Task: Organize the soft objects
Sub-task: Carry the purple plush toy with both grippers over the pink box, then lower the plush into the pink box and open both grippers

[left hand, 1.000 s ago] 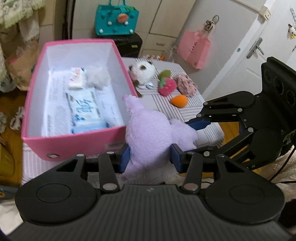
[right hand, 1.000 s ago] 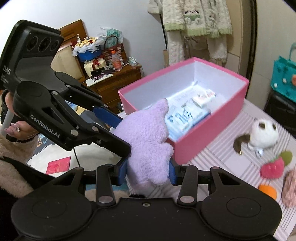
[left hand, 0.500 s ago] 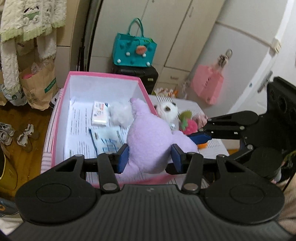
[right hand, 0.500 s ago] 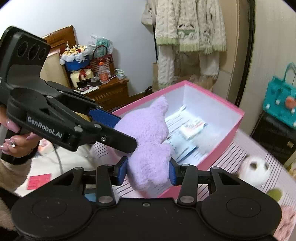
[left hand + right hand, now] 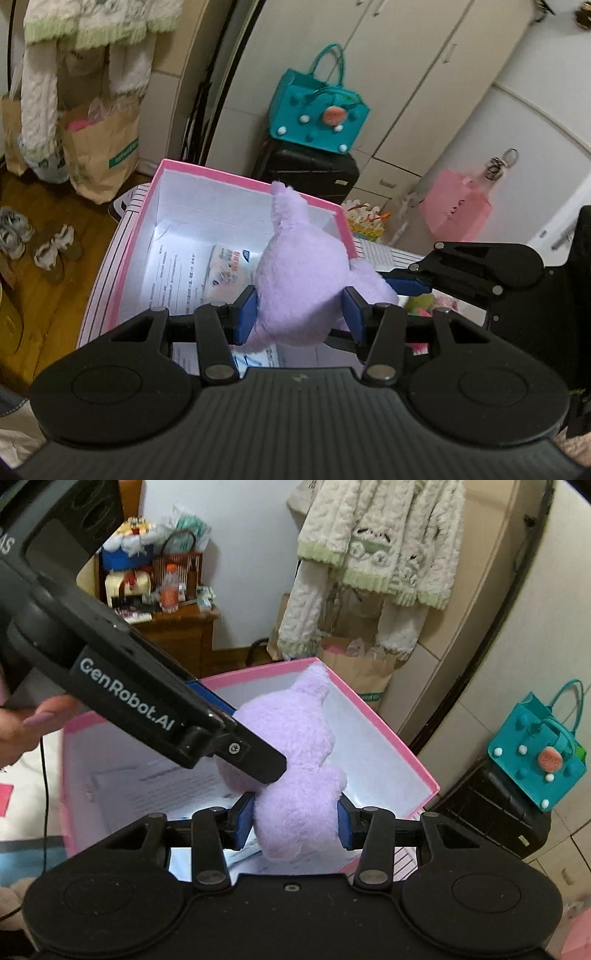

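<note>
A purple plush toy (image 5: 299, 280) hangs over the open pink box (image 5: 136, 229), held by both grippers at once. My left gripper (image 5: 300, 314) is shut on the plush's lower body. My right gripper (image 5: 295, 821) is shut on another part of the same plush (image 5: 295, 746). In the left wrist view the right gripper's black body (image 5: 480, 273) reaches in from the right. In the right wrist view the left gripper's body (image 5: 129, 698) crosses in from the left. The pink box (image 5: 391, 731) has a white inside with printed packets (image 5: 229, 269) on its floor.
The box stands on a striped tablecloth (image 5: 384, 254). A teal bag (image 5: 317, 110) sits on a black suitcase (image 5: 306, 173) behind it. A paper bag (image 5: 99, 147) and shoes (image 5: 51, 251) lie on the wooden floor at left. A pink bag (image 5: 458, 210) hangs at right.
Both grippers have lifted the purple plush from the table beside the box and carried it up over the box's opening. The other small toys have dropped out of view.
</note>
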`<move>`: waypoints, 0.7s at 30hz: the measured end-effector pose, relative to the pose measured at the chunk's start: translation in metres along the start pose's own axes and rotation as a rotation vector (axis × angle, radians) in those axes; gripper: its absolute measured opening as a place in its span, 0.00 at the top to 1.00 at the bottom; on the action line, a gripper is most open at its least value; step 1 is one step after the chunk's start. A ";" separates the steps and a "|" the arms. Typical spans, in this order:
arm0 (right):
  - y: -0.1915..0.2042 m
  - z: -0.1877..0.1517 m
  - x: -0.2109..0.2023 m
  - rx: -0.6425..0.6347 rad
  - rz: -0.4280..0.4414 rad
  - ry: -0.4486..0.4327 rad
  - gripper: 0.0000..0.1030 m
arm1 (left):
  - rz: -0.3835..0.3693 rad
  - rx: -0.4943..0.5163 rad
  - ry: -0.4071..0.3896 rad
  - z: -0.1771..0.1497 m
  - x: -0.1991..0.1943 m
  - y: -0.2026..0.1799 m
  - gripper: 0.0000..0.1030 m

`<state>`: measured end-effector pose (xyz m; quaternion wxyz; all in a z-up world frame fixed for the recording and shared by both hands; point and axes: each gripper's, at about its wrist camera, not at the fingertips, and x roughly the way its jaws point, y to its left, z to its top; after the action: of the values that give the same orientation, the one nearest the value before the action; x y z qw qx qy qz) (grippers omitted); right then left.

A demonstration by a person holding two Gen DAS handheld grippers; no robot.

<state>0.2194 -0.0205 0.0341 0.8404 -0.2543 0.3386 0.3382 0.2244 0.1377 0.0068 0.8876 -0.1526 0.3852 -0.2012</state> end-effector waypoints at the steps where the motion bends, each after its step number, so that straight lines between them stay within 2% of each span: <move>1: -0.005 0.003 0.006 -0.002 0.005 0.014 0.52 | 0.004 -0.012 0.009 0.004 0.006 0.003 0.54; 6: -0.017 0.017 0.043 -0.054 0.020 0.092 0.51 | 0.048 -0.110 0.055 0.018 0.036 0.020 0.54; 11: -0.023 0.024 0.077 -0.084 0.033 0.177 0.51 | 0.108 -0.158 0.120 0.027 0.063 0.032 0.54; 14: -0.024 0.023 0.089 -0.117 0.022 0.213 0.52 | 0.120 -0.190 0.159 0.030 0.076 0.039 0.53; 19: -0.027 0.022 0.096 -0.124 -0.011 0.232 0.52 | 0.128 -0.194 0.175 0.027 0.087 0.042 0.56; 21: -0.027 0.022 0.098 -0.121 -0.011 0.239 0.52 | 0.124 -0.199 0.169 0.028 0.091 0.042 0.63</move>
<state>0.3013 0.0151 -0.0188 0.7791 -0.3447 0.4138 0.3207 0.3116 0.1339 -0.0496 0.8432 -0.1982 0.4854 -0.1192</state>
